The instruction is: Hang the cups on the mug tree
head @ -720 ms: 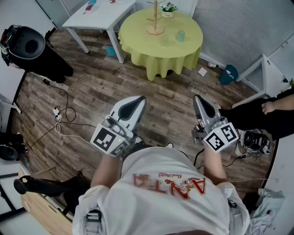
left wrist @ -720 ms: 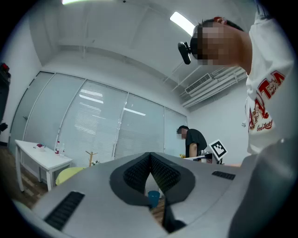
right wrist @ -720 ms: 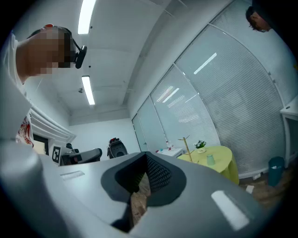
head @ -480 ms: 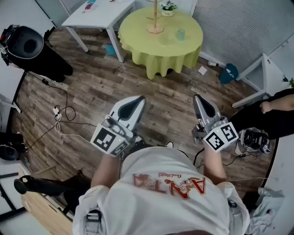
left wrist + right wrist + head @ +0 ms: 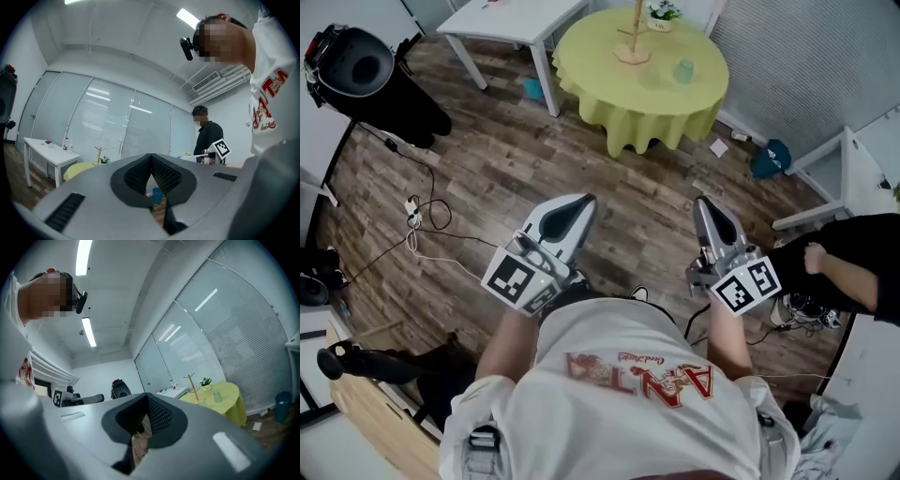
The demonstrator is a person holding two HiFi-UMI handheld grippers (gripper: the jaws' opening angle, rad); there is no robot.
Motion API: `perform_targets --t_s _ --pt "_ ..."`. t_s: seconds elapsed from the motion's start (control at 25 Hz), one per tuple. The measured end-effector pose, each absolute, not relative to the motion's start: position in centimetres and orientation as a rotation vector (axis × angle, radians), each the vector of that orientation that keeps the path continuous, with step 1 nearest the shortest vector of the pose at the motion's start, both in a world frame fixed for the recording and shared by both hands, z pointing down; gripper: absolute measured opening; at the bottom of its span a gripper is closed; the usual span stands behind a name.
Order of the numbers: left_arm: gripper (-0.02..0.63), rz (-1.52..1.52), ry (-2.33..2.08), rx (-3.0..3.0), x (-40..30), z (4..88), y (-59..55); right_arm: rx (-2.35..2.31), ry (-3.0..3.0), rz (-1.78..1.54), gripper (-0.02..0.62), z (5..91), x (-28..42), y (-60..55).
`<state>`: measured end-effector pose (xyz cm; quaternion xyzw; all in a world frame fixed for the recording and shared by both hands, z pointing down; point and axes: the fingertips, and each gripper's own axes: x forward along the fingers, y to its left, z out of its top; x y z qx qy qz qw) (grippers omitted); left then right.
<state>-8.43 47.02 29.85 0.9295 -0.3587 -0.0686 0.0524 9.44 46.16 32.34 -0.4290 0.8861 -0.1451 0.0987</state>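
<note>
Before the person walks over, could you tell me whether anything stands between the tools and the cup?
Nothing visible does: only wooden floor lies between the left tool, the right tool and the yellow-clothed table bearing the cup.

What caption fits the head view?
Left gripper and right gripper, both shut, face a faraway yellow table with mug tree and cup.

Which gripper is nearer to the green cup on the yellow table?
Right. The right gripper faces the green cup, far across the floor; the left gripper sits further left.
</note>
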Motion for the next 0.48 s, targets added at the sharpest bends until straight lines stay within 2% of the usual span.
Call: perform_targets --t_s 0.48 --pt "0.009 -0.294 -1.016 2.705 -18.1 31.4 42.6 -1.332 2.649 -0.482 -0.003 34.3 -0.3 42.5"
